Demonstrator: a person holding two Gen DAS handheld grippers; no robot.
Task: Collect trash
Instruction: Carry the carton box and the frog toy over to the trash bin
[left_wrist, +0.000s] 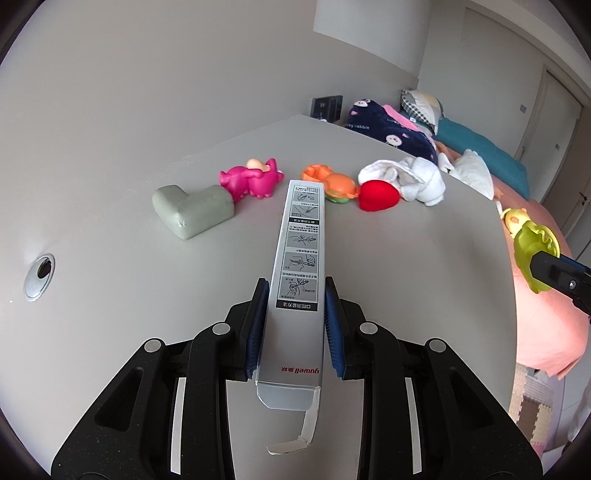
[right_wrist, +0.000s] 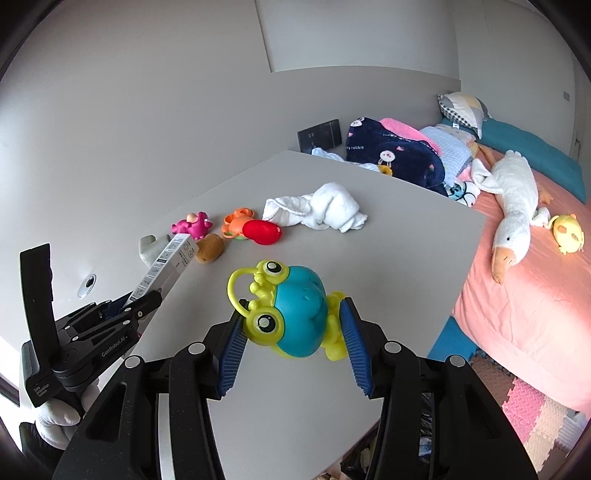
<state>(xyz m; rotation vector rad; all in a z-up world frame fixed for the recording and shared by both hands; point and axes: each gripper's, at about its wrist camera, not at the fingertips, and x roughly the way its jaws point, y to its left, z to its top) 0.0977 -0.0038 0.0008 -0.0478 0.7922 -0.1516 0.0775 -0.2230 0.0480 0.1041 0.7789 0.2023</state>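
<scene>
My left gripper (left_wrist: 294, 291) is shut on a long grey cardboard box (left_wrist: 299, 266) with printed instruction pictures; its torn flap hangs toward the camera, and it is held above the grey table (left_wrist: 406, 258). The same box (right_wrist: 166, 262) and left gripper (right_wrist: 142, 301) show at the left of the right wrist view. My right gripper (right_wrist: 291, 314) is shut on a yellow-green and teal frog toy (right_wrist: 295, 314), its blue pads (right_wrist: 352, 347) pressing both sides, lifted over the table's near part (right_wrist: 369, 258). The frog toy (left_wrist: 532, 251) shows at the right edge of the left wrist view.
On the table lie a grey-green foam corner piece (left_wrist: 192, 210), a pink toy (left_wrist: 251, 181), an orange toy (left_wrist: 332, 182), a red toy (left_wrist: 378, 195), a brown toy (right_wrist: 210, 247) and a white cloth (right_wrist: 325, 208). A bed (right_wrist: 535, 295) with a plush goose (right_wrist: 513, 206) stands right of the table.
</scene>
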